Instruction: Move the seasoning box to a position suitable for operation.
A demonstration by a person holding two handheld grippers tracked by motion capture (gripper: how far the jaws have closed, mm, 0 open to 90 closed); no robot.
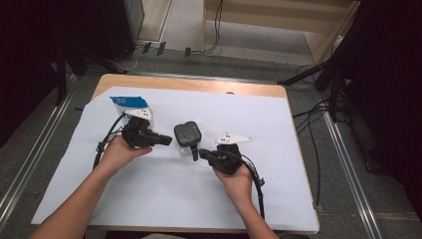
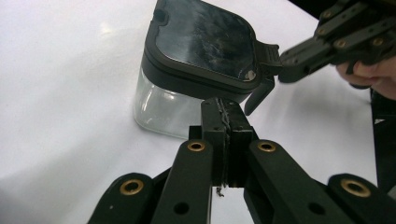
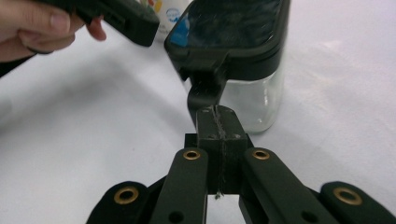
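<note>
Jar (image 1: 187, 138): stands upright on the white sheet near the middle of the desk (image 1: 189, 83), between the 2 claws; clear glass body, dark square lid (image 2: 203, 39), latch (image 3: 205, 88) hanging on the side facing the right claw.
Left claw (image 1: 168, 141): jaws pressed together, holding nothing; tip just beside the jar's left side, not touching as far as the high view tells.
Right claw (image 1: 203, 154): jaws closed, empty; tip at the latch, contact unclear.
Packet (image 1: 130, 105): blue and white, behind the left claw, apart from the jar.
</note>
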